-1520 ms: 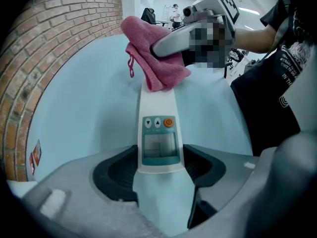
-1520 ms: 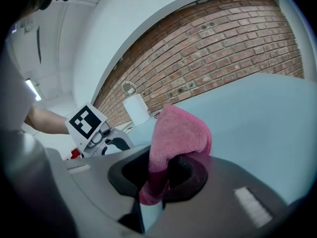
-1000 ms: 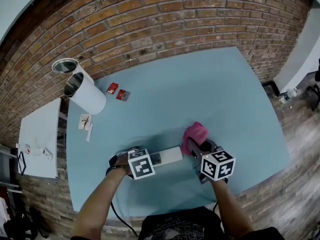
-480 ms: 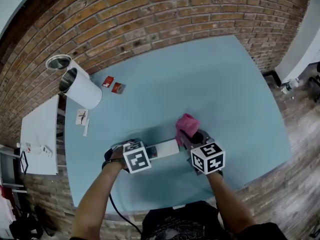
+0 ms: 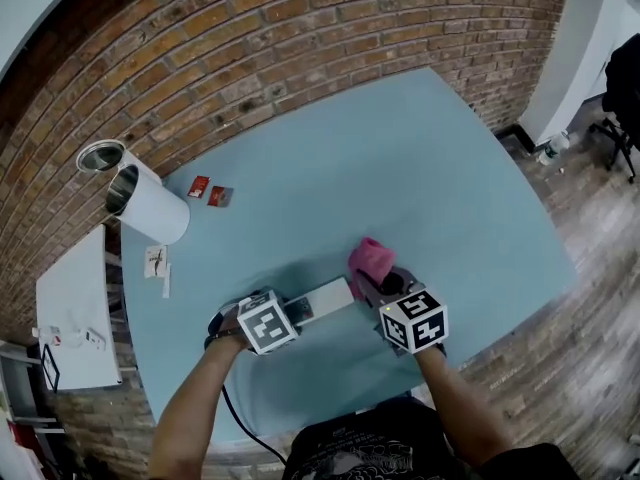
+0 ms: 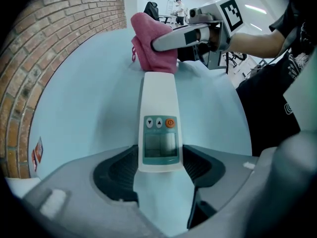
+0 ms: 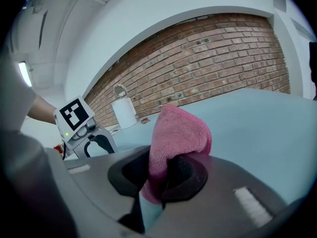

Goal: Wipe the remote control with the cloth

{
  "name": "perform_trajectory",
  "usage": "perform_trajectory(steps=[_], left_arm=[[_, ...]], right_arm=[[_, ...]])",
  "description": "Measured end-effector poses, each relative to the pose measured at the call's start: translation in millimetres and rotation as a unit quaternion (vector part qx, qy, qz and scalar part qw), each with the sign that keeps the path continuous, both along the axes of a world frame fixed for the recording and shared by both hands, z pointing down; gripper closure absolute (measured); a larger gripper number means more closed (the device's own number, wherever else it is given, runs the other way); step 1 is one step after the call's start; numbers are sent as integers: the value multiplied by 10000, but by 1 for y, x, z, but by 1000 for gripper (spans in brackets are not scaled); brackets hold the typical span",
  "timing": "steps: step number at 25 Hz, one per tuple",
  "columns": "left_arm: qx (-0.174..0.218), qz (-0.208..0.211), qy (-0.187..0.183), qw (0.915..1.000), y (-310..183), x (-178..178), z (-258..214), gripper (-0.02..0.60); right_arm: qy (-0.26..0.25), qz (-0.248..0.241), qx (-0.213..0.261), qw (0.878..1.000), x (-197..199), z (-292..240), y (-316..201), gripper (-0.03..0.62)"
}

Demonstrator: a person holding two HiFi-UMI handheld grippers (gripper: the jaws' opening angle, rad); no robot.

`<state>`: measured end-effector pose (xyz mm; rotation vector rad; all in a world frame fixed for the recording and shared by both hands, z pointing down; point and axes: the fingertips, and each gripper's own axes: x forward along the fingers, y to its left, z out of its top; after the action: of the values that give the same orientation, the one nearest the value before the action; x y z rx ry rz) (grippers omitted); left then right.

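One remote (image 6: pixel 158 108) clamped in left hand-held gripper (image 6: pixel 159 171), cloth (image 7: pixel 177 135) in right (image 7: pixel 159 176), near table (image 5: pixel 420 178) edge.

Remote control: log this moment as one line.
left gripper: shut on remote control | right gripper: shut on cloth | cloth: at remote's far end

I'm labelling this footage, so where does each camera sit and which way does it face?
Head view: on the person's head, facing steeply down at the table; forearms, left gripper, right gripper show.
Left gripper view: on that gripper, looking along the remote control toward the cloth; own fingers grip the remote.
Right gripper view: on that gripper, facing the brick wall; own fingers pinch the cloth.
Shared: each gripper view shows the other gripper.
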<state>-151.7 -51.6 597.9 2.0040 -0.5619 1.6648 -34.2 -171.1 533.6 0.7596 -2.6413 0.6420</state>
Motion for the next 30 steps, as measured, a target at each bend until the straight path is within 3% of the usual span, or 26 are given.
perform_trajectory(steps=[7,13,17,26,30], left_arm=[[196,-66,293,9994,-1,2,0,304],[171,39,110,9998,-7,3,1,304],[-74,48,-79,9999,-1,1,1,302],[52,101,37,9999,-6,2,0,302],[-110,59,23,9999,0,3,-1,302]], right_arm=[[78,356,-1,9993,11,1,18,530],[106,632,3,9979,15,1,29,531],[123,702,32,9975,12,0,39,531],[4,862,-16,9963,2,-3,63,531],[-21,918,12,9958,-7,-4,73,530]])
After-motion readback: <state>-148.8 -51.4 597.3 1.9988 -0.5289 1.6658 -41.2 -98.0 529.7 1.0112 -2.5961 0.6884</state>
